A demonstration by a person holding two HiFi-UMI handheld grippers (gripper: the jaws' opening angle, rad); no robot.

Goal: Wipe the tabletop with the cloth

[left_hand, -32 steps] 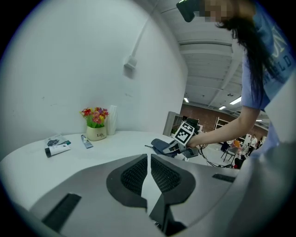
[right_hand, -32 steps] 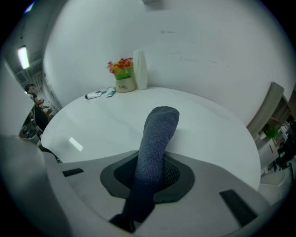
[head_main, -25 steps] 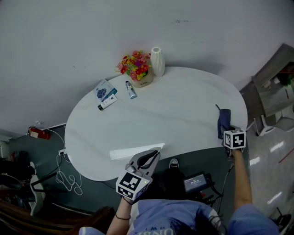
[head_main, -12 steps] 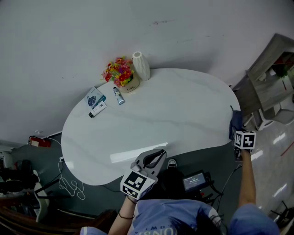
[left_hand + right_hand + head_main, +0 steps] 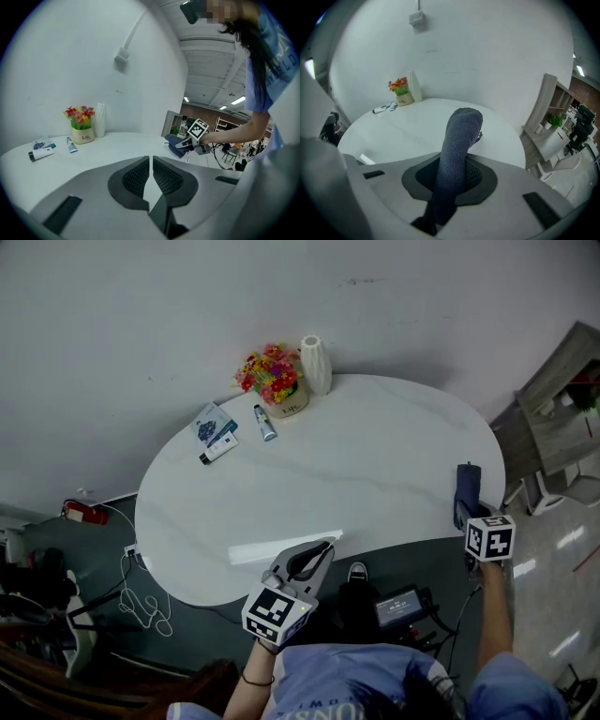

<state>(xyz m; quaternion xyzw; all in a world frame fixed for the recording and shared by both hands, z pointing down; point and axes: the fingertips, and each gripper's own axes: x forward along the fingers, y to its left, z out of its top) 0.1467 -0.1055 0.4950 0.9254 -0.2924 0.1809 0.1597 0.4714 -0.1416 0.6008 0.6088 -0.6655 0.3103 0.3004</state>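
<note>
**Cloth Held at the Right Edge of the Surface**

**Head view.** The white oval surface (image 5: pixel 356 465) is seen from above. The right tongs (image 5: pixel 466 514) sit at its right edge, clamped on the dark blue-grey cloth (image 5: pixel 465 486), which lies along that edge. The left tongs (image 5: pixel 325 547) hover at the near edge and carry nothing. A flower pot (image 5: pixel 281 395), a white vase (image 5: pixel 316 365), a tube (image 5: pixel 267 423) and a packet (image 5: pixel 216 427) are grouped at the far-left rim, well apart from the cloth.

**Left gripper view.** The jaws are drawn together to a narrow slit with nothing between them. The cloth and the right tongs show across the surface, to the right.

**Right gripper view.** The jaws are closed on the cloth. It passes between the pads and rises ahead of them as a rolled column.

**Handling.** The cloth appears knitted, so it is probably soft, light and limp. It will likely bunch when pushed, but should not slip from the ribbed pads. The hold leaves a long free part, which should be pressed flat on the surface before wiping.
</note>
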